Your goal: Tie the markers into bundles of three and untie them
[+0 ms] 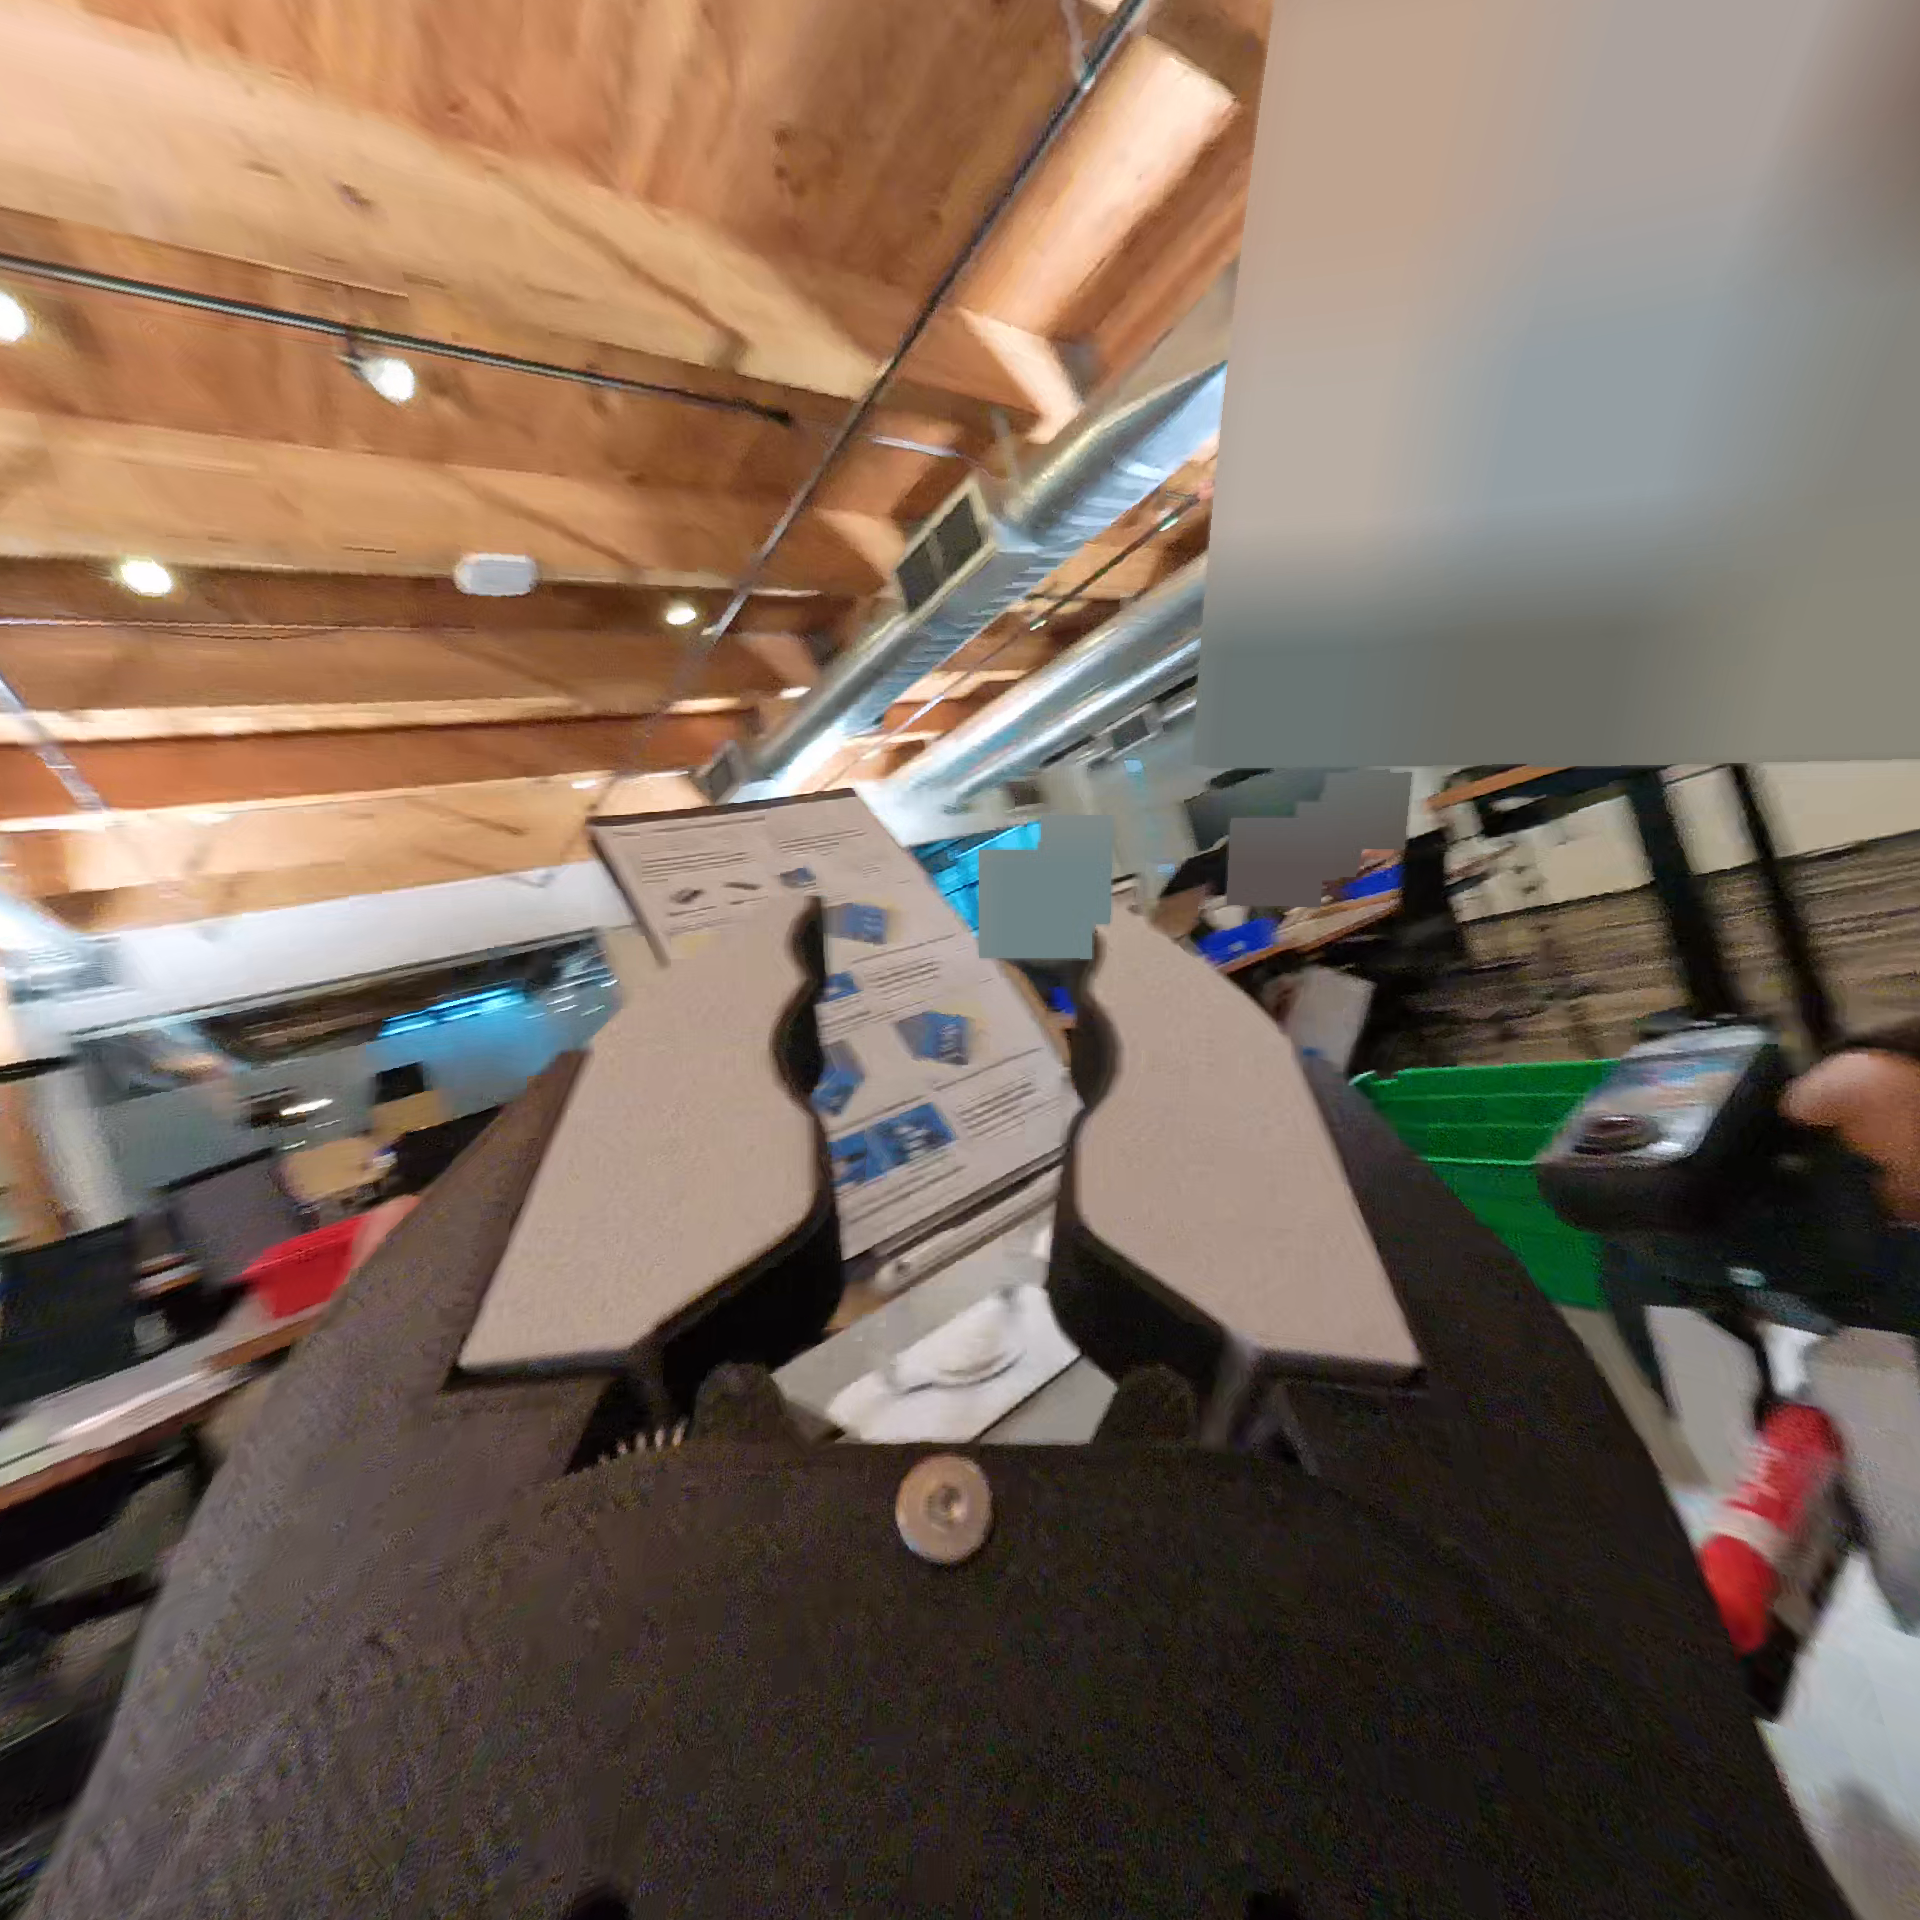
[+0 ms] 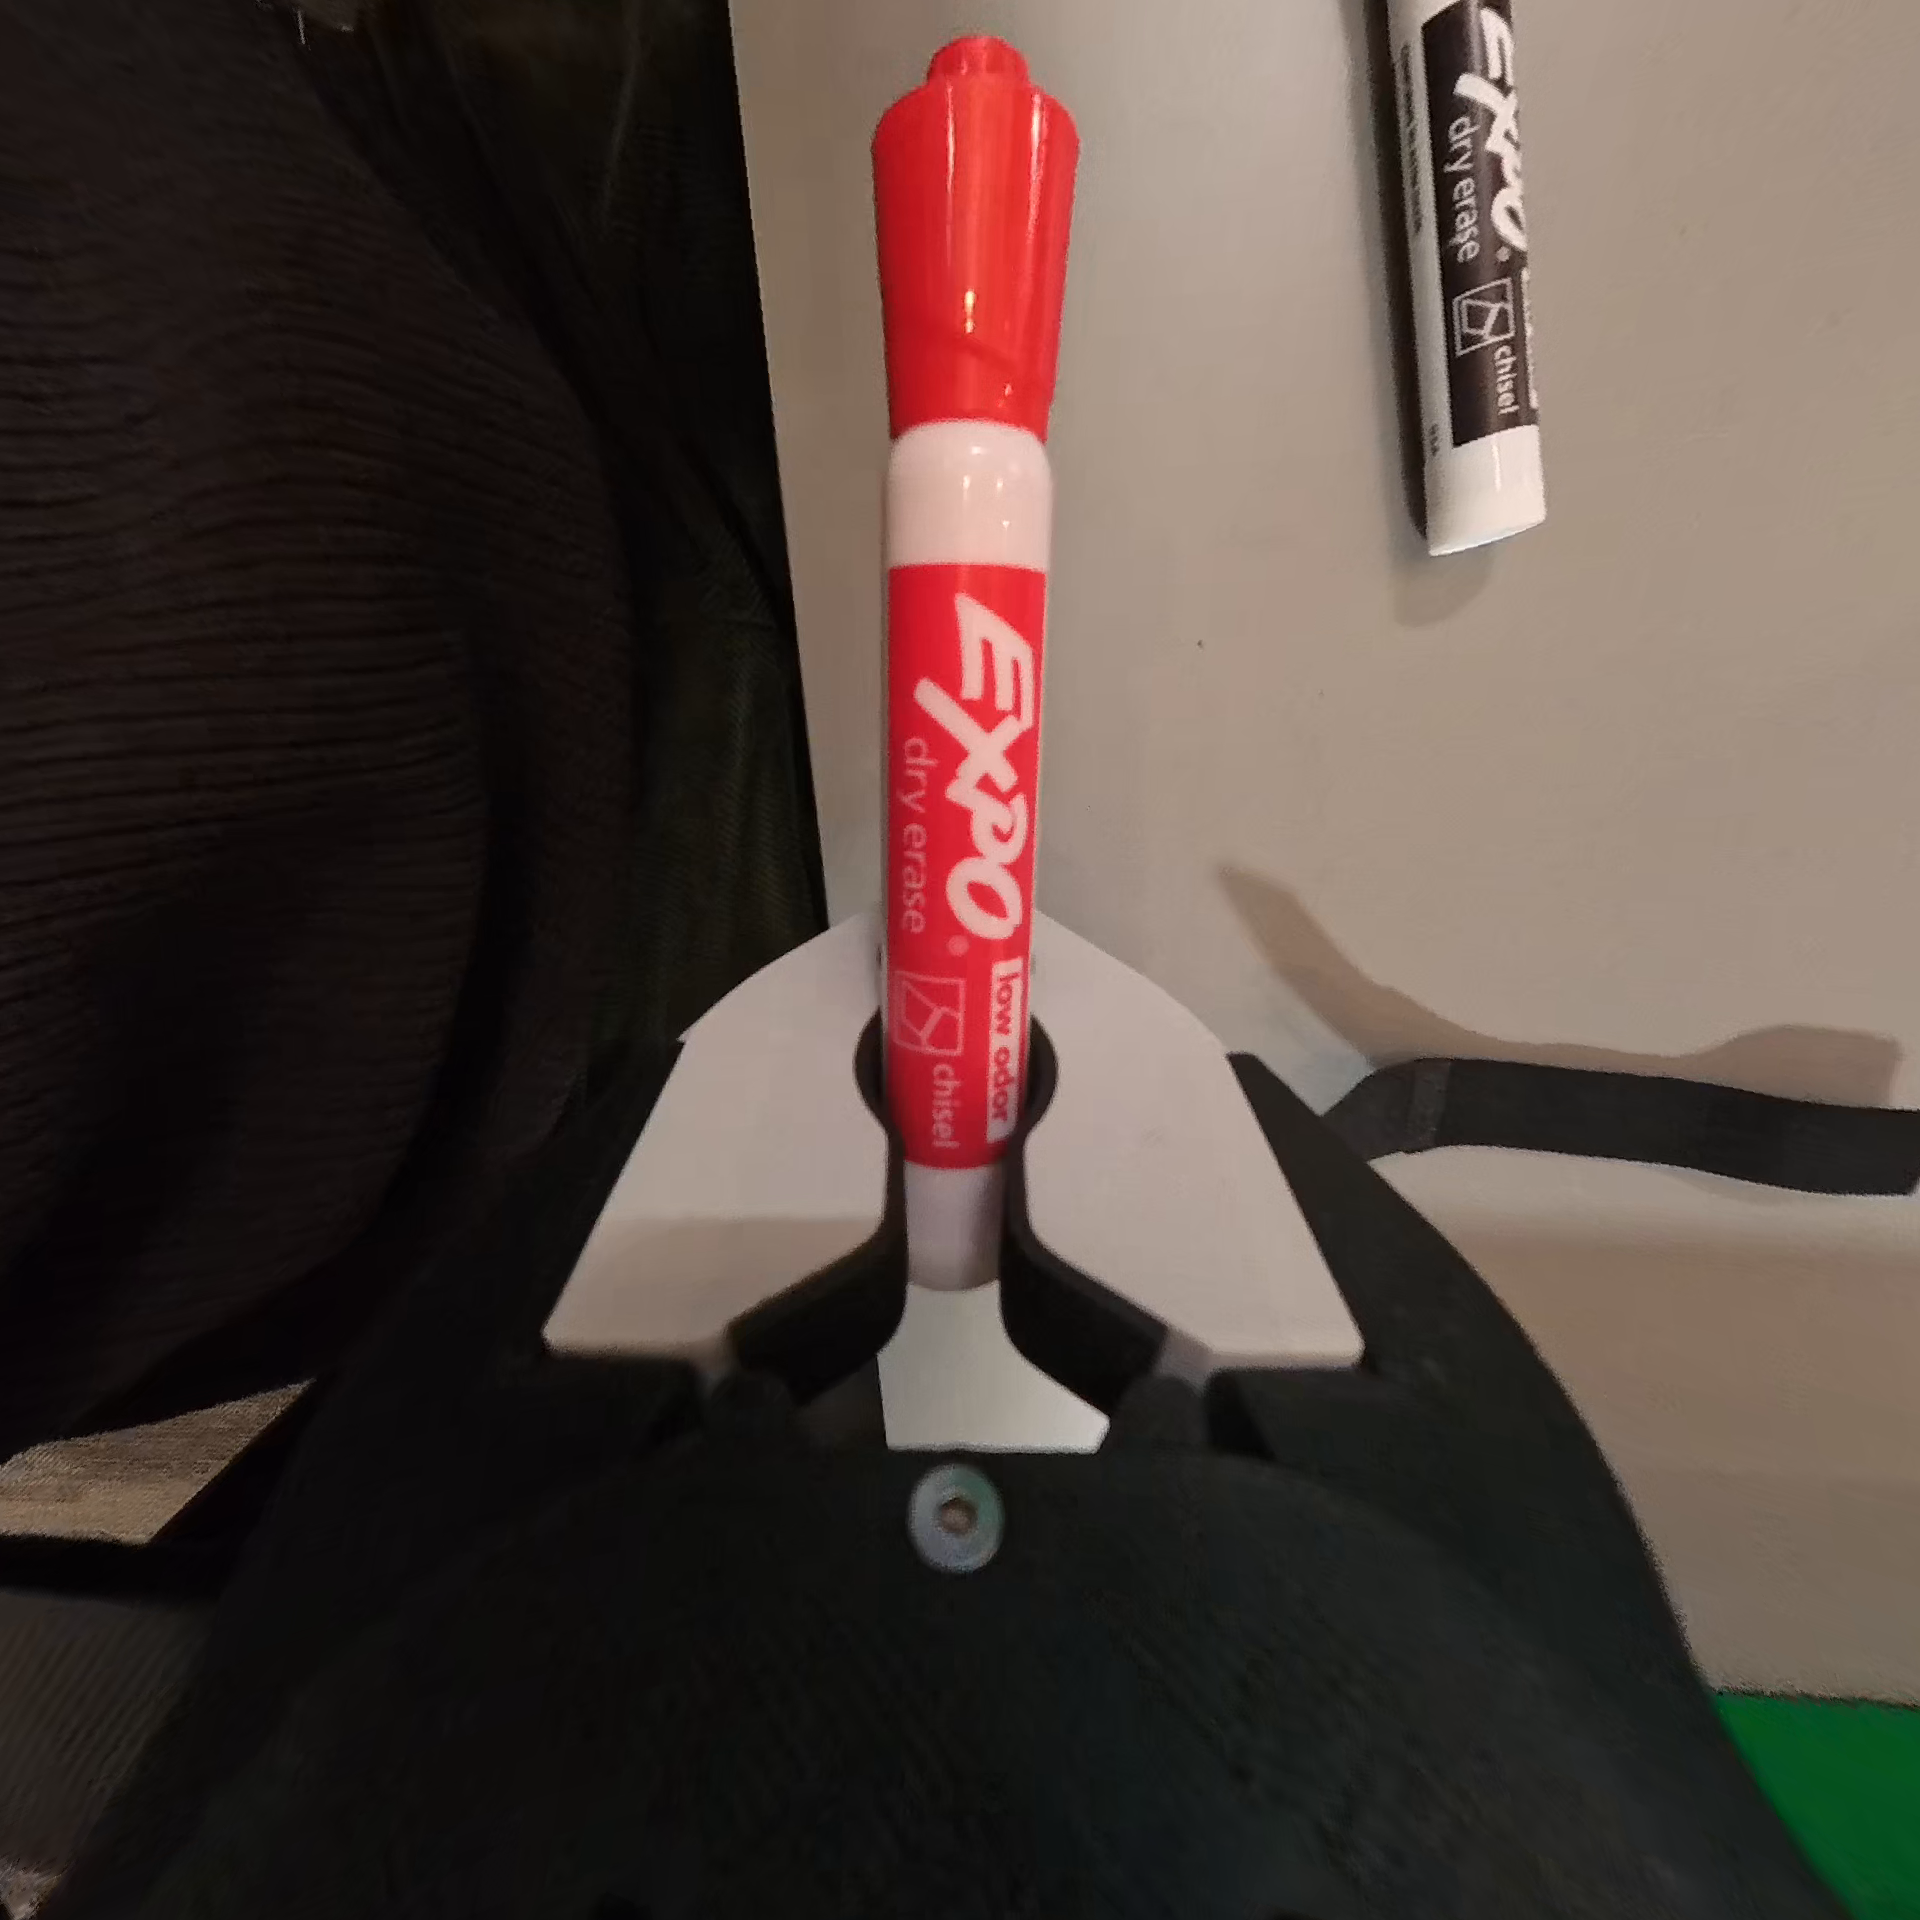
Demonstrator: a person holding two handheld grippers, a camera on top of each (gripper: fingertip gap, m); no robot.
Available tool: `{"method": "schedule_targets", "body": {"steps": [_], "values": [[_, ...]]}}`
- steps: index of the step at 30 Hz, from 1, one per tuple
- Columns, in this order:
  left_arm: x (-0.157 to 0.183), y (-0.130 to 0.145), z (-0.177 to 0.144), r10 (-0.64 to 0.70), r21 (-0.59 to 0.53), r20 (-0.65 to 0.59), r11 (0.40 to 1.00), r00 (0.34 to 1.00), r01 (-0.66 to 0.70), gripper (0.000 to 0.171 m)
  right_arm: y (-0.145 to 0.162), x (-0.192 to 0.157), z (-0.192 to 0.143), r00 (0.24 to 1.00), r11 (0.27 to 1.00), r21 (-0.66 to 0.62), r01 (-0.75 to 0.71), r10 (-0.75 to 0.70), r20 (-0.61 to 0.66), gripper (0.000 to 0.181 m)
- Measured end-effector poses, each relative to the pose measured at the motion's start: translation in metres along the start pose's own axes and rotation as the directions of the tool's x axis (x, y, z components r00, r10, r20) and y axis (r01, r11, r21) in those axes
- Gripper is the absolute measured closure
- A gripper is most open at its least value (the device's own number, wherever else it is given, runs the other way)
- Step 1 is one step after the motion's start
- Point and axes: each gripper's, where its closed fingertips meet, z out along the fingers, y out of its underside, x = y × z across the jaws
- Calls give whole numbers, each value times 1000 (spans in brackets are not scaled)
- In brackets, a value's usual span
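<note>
My right gripper [image 2: 956, 961] is shut on a red dry-erase marker [image 2: 966, 644] and grips its lower barrel. The marker points straight ahead with its red cap [image 2: 971, 249] on. A black dry-erase marker [image 2: 1465, 270] lies on the white table [image 2: 1299, 727] ahead to the right. My left gripper [image 1: 956, 925] is open and empty, raised and tilted up toward the ceiling. In the left wrist view the red marker [image 1: 1766, 1507] shows at the far right, below the right gripper's camera housing [image 1: 1662, 1122] and a hand [image 1: 1849, 1101].
A printed sheet on a stand [image 1: 935, 1039] faces the left gripper. A green bin [image 1: 1475, 1143] stands to the right and a red bin [image 1: 301, 1262] to the left. Black fabric [image 2: 364, 623] fills the left of the right wrist view. A black strap [image 2: 1662, 1122] lies on the table.
</note>
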Motion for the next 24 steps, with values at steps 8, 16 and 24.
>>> {"method": "schedule_targets", "body": {"steps": [8,16,24], "values": [[-70,-3,28,-184,-138,291,963,939,232,170,-13,-7,7,1000,997,79,0,0,0,166],[-79,-29,80,-239,-61,241,963,941,261,171,-21,-13,3,1000,987,163,-10,13,-19,166],[-92,-3,95,-104,-161,478,966,872,204,170,-24,-14,2,999,976,214,-35,40,-17,166]]}}
